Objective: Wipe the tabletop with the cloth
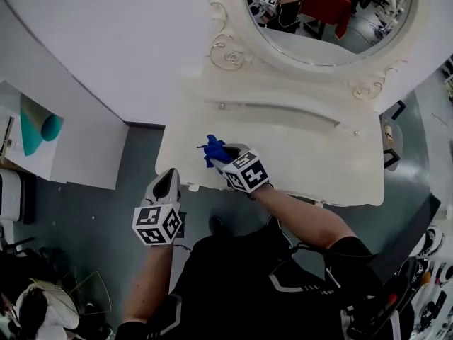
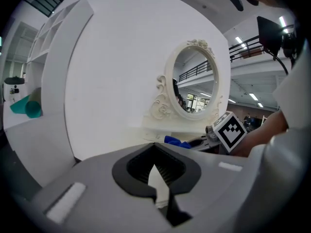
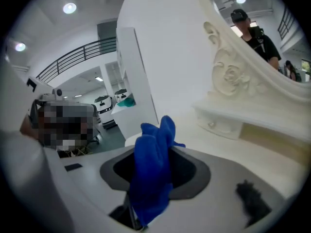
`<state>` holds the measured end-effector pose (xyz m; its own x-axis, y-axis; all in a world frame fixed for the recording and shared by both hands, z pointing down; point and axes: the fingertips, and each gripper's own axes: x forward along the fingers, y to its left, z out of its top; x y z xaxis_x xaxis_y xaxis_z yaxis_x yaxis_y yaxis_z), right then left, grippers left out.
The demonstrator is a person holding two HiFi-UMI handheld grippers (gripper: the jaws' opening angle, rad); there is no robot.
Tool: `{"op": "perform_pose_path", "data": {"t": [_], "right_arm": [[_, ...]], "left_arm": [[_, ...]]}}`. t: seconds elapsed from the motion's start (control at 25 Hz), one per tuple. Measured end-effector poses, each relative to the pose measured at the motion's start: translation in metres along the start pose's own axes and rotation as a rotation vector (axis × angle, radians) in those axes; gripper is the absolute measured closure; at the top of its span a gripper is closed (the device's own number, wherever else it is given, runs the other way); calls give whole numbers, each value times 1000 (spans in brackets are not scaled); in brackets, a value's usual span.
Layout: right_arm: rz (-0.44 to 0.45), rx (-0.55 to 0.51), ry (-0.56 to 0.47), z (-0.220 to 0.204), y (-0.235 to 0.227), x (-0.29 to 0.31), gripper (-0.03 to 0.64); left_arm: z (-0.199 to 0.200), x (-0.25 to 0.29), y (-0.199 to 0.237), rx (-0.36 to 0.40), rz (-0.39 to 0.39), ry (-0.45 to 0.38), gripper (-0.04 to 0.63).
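Note:
A blue cloth [image 1: 214, 151] is bunched in my right gripper [image 1: 225, 153], which is shut on it above the front left part of the cream vanity tabletop [image 1: 311, 158]. In the right gripper view the cloth [image 3: 153, 178] hangs out between the jaws, and whether it touches the top I cannot tell. My left gripper [image 1: 168, 185] hangs off the table, over the floor by the front left corner. Its jaws [image 2: 156, 171] are shut with nothing held. From the left gripper view I see the cloth [image 2: 177, 141] and the right gripper's marker cube [image 2: 228, 130].
An oval mirror [image 1: 325, 20] in a carved cream frame stands at the back of the table, above a low drawer ledge [image 1: 283, 108]. A white wall runs behind. A white shelf unit [image 1: 35, 129] with teal items stands at the left. Grey floor [image 1: 92, 218] lies below.

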<state>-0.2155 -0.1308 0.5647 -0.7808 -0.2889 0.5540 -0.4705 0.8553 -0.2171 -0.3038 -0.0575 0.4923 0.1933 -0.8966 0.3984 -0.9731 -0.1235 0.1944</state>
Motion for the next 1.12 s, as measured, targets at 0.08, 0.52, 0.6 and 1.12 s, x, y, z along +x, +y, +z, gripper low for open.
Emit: {"op": "perform_pose_path", "data": {"t": [0.08, 0.52, 0.6, 1.12], "right_arm": [[37, -26, 19, 5, 27, 31, 448], [78, -118, 131, 8, 100, 169, 448], [66, -139, 152, 5, 102, 186, 448], [23, -148, 221, -16, 89, 183, 448]], "left_arm": [[-8, -17, 30, -17, 40, 8, 589], [-32, -70, 119, -55, 146, 20, 589], [-35, -77, 128, -62, 159, 23, 588], [-33, -41, 112, -52, 48, 48, 589]]}}
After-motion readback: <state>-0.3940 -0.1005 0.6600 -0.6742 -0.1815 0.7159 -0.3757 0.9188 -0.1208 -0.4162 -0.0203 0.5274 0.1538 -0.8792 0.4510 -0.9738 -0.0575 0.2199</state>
